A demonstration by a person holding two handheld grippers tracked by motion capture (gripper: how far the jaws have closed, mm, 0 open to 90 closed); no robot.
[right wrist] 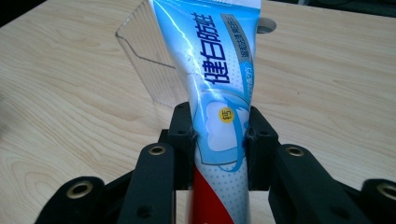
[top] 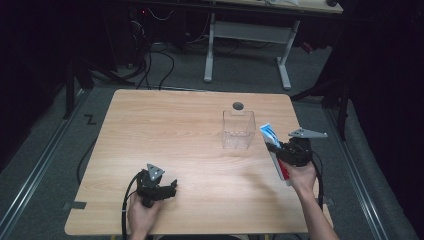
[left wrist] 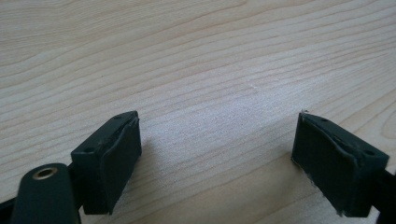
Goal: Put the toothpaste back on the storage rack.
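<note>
**Toothpaste tube held beside the clear box**

Here, a toothpaste tube (top: 274,148) is up off the table, pinched in the right gripper (top: 286,150). The tube is long and flat. Its long side runs from the person's hand up and away, toward the far side of the table. The flat blue and white end points up and away, and leans a little toward the clear box (top: 238,129). The red end points back down toward the person's right hand (top: 302,176).

In the right gripper view, the toothpaste tube (right wrist: 212,88) stands up between the two black jaws. The right gripper (right wrist: 219,140) squeezes it from both sides, near the spot where the blue part meets the red part. The clear box (right wrist: 149,70) sits just behind the tube. Its open top faces up.

The clear box stands on the wooden table (top: 165,145). The tube is just to the right of the box, near it but not touching it. A small round hole (top: 238,105) in the table is just behind the box.

The left gripper (top: 162,187) is well apart from the box, near the person's edge of the table, held in the left hand (top: 142,215). In the left gripper view, the left gripper (left wrist: 217,154) has its jaws spread wide over bare wood, with nothing between them.
</note>
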